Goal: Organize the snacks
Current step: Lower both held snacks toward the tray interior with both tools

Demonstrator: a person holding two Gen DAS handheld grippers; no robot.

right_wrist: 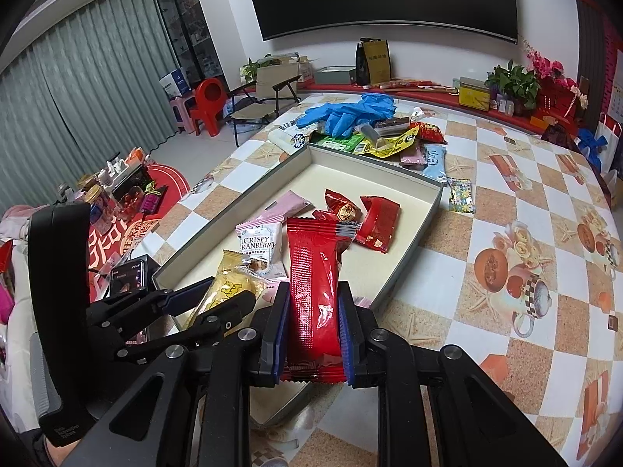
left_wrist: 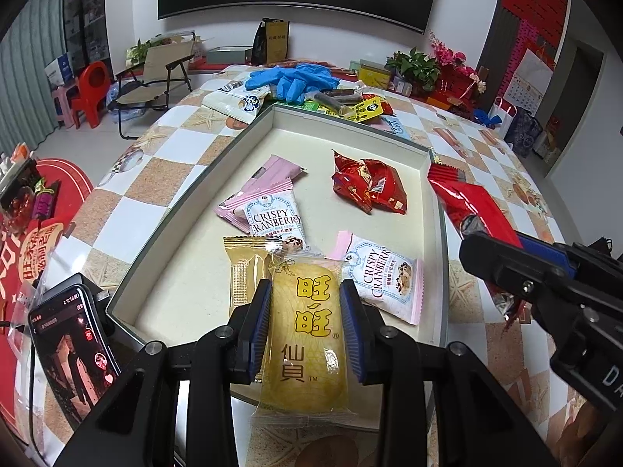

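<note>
Our left claw point(left_wrist: 305, 327) grips a yellow cracker packet point(left_wrist: 303, 334), translucent, printed with bold yellow characters, low over the near end of the grey-walled tray point(left_wrist: 424, 155). Our right claw point(right_wrist: 314, 330) is clenched on a long glossy red packet point(right_wrist: 313, 284) with crimped ends, held over the tray's near right corner. Inside the tray lie two pink-and-white Crispy Cranberry packets point(left_wrist: 274, 214), a gold wafer packet point(left_wrist: 247, 272) and crumpled red wrappers point(left_wrist: 370, 185). Beyond the tray's far wall, toward the table's far edge, blue gloves point(left_wrist: 290, 79) top a snack pile point(left_wrist: 350, 105).
</note>
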